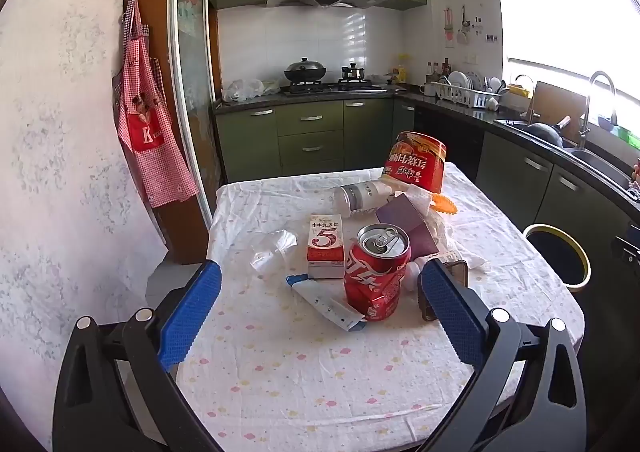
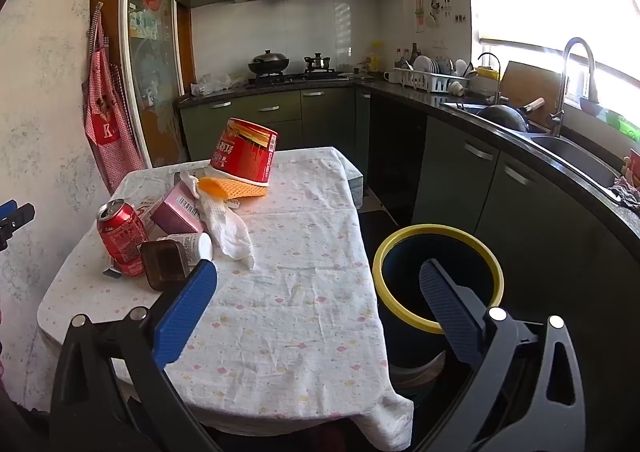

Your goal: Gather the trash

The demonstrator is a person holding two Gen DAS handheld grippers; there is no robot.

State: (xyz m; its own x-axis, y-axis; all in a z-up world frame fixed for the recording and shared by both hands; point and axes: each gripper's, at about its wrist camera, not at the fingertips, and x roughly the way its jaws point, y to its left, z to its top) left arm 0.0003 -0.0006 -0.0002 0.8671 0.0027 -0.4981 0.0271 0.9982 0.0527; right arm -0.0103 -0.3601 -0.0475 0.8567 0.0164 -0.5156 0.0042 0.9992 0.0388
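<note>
Table [image 1: 400,392] — covered by a white cloth with small pink and yellow print; the landmark for every entry below.

Bin [image 2: 438,252] — dark, round, yellow-rimmed, standing on the floor just beside the table's right edge, mouth up.

Noodle tub [image 1: 416,161] — red, printed, resting tilted and upside down at the table's far end, leaning on the other trash.

Plastic bottle [image 1: 360,195] — clear, lying on its side at the table's far end, touching the tub.

Soda can [image 1: 376,272] — red, dented, upright at the middle of the table, tab opened.

Milk carton [image 1: 326,250] — small, white and red with a large "5", on the table just left of the can.

Purple carton [image 2: 176,213] — lying tilted on the table behind the can.

Crumpled tissue [image 2: 228,228] — white, draped on the table beside the purple carton.

Orange scrap [image 2: 236,187] — on the table at the tub's base.

Blue-and-white wrapper [image 1: 328,302] — flat on the table, partly under the can.

Clear plastic wrap [image 1: 272,248] — crumpled on the table left of the milk carton.

Brown tray [image 2: 164,264] — small, on the table beside the can.

Left gripper [image 1: 320,280] — jaws spread wide above the table's near end, the can between them, nothing held.

Right gripper [image 2: 318,278] — jaws spread wide, empty, over the table's right edge with one finger before the bin.
</note>
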